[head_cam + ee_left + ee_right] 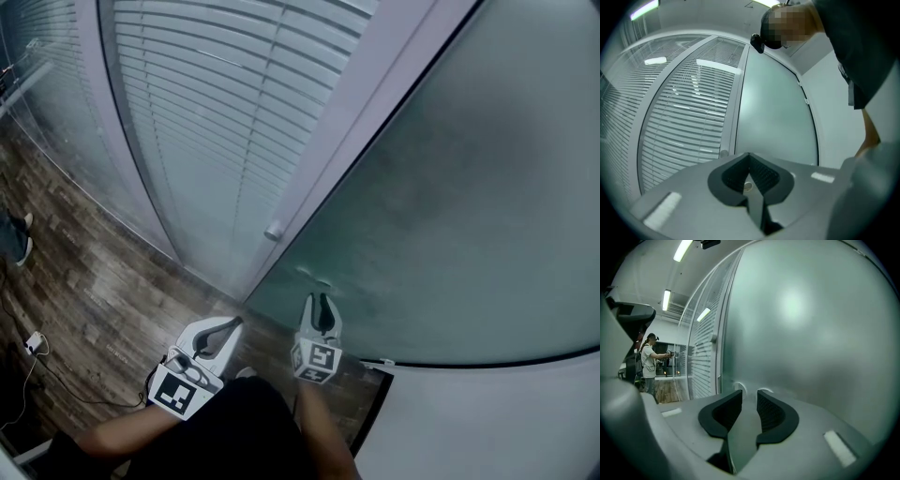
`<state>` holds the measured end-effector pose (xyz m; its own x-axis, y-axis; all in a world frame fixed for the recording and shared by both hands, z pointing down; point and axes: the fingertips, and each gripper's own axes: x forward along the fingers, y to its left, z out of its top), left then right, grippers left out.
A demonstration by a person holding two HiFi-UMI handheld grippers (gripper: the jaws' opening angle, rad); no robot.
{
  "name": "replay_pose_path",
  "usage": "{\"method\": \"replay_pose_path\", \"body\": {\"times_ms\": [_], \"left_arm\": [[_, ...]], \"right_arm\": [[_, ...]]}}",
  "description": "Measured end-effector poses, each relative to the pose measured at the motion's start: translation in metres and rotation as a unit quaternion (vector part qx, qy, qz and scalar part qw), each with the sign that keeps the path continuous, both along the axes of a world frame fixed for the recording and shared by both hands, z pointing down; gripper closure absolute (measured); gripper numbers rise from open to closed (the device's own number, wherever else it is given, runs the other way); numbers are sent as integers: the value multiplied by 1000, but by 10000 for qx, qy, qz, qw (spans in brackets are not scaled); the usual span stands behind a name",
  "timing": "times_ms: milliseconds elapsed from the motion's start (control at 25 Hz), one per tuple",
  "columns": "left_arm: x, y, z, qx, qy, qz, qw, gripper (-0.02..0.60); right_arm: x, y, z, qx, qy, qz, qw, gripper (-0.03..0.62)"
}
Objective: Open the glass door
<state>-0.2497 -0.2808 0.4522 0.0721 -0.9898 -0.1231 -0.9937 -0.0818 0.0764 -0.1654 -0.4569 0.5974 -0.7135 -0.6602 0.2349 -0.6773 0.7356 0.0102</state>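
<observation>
at frosted grey glass door [450, 206]: right gripper [320, 302] parted, empty; left gripper [232, 324] closed; pads could skid on smooth pane

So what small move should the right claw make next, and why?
Probably ease the right claw toward the small knob beside the glass door. Its jaws stand apart and empty, close to bare frosted glass, and that knob looks like the only thing to grip.

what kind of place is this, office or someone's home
Most likely an office or similar workplace. A tall frosted glass door stands beside glass partition walls fitted with slatted blinds, and long strip lights run along the ceiling.
</observation>
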Motion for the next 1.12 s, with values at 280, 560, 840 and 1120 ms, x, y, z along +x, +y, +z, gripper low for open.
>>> {"method": "replay_pose_path", "body": {"times_ms": [280, 560, 840, 1120], "left_arm": [[-8, -4, 1, -39, -5, -84, 10000, 581], [-18, -1, 4, -118, 40, -289, 9995, 581], [-22, 4, 4, -144, 127, -386, 9991, 581], [-33, 14, 4, -65, 213, -551, 9982, 581]], "right_arm": [[-24, -22, 21, -342, 63, 77, 9994, 485], [-32, -35, 24, -353, 25, 204, 9992, 459], [-34, -41, 21, -277, 86, 234, 9993, 479], [-32, -41, 22, -292, 22, 267, 9992, 477]]}}
